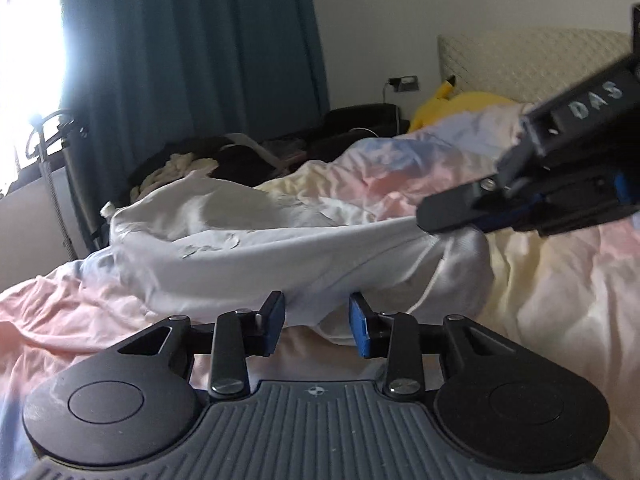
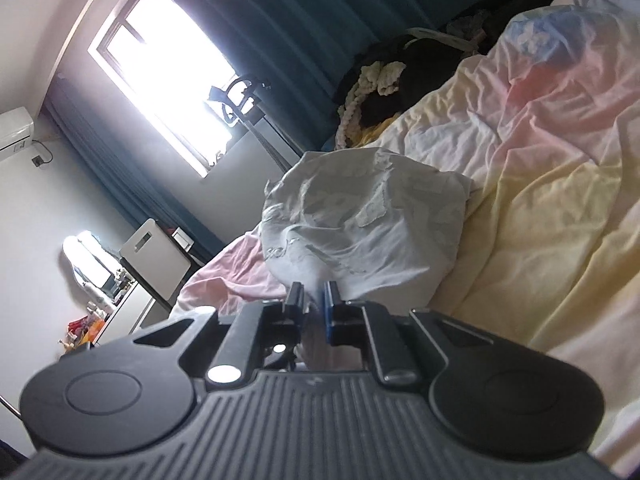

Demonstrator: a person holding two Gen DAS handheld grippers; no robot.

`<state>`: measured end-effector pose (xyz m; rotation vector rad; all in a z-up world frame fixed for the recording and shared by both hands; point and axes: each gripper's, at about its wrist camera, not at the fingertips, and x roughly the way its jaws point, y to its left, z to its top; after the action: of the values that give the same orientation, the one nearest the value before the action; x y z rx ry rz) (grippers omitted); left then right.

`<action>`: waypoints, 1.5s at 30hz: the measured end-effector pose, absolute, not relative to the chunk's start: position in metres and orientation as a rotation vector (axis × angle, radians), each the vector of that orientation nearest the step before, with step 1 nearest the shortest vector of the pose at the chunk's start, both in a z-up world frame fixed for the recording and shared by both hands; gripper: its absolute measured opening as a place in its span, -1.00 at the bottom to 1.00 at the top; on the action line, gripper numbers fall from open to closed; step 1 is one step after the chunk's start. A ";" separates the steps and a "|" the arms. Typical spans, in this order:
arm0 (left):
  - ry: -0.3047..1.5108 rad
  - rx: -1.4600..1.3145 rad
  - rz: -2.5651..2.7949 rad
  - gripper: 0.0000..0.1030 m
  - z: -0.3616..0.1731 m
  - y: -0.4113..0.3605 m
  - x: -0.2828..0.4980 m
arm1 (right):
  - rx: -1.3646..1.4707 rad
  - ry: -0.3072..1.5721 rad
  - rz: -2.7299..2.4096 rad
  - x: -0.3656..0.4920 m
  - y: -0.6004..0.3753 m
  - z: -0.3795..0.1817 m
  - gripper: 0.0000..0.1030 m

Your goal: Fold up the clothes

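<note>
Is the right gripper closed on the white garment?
Yes, the right gripper pinches an edge of the white garment between nearly shut jaws.

The white garment [image 1: 280,248] lies bunched across the middle of the bed [image 1: 560,300]. On the headboard side of it the bedding is bare and a gripper could pass. On the curtain side, a heap of dark clothes [image 1: 240,160] crowds the bed's far edge. The right gripper [image 1: 452,216] blocks the garment's headboard end; the left gripper [image 1: 316,320] stands at its near edge.
</note>
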<state>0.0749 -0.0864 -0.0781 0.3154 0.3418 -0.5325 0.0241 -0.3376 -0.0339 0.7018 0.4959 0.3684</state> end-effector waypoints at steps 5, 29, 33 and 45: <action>0.315 0.399 -0.522 -0.13 -0.096 -0.096 0.076 | 0.751 0.503 0.367 0.031 -0.343 -0.041 -0.78; 0.309 -0.091 -0.592 -0.89 -0.012 -0.016 0.063 | 0.240 0.389 0.411 0.000 -0.273 -0.019 -0.65; 0.314 -0.184 -0.639 -0.89 -0.004 0.001 0.057 | 0.134 0.370 0.446 -0.014 -0.248 -0.021 -0.22; 0.346 -0.183 -0.605 -0.89 -0.010 0.007 0.055 | 0.146 0.433 0.271 0.020 -0.230 -0.045 -0.29</action>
<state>0.0548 0.0069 -0.0099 -0.1834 0.3464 -0.6048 0.0201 -0.2300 -0.0446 0.1460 0.4326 0.2710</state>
